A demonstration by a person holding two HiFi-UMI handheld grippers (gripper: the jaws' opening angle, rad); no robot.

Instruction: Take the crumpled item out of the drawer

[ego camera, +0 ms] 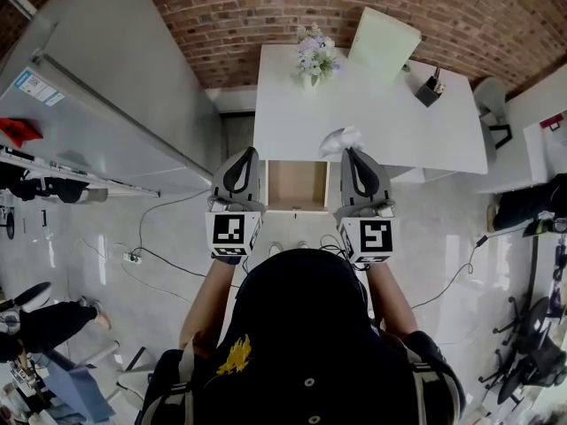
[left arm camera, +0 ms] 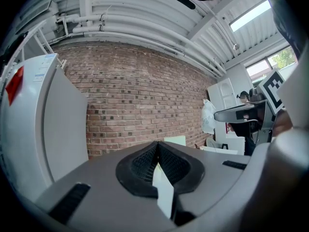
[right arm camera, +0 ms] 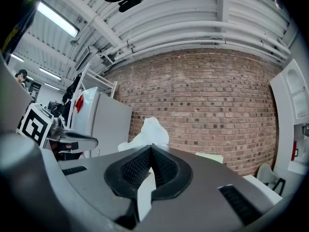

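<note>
Since the crumpled item [right arm camera: 147, 132] shows as a white, creased wad, prob. tissue or thin paper, it is judged v. light, soft and compressible. It is not breakable but is easily torn if tugged. It is pinched at its lower edge by the right gripper [right arm camera: 151, 146], jaws pressed together on it, w/ most of the wad free beyond the tips. In head view the wad is seen out of the drawer [ego camera: 297, 184], over the front edge of the table [ego camera: 372, 104], just right of the open drawer, whose inside looks bare. Best hold is judged to be a thick fold, since a thin corner may slip. The left gripper [left arm camera: 157, 143] is closed, w/ nothing between its jaws, at the drawer's other side.
</note>
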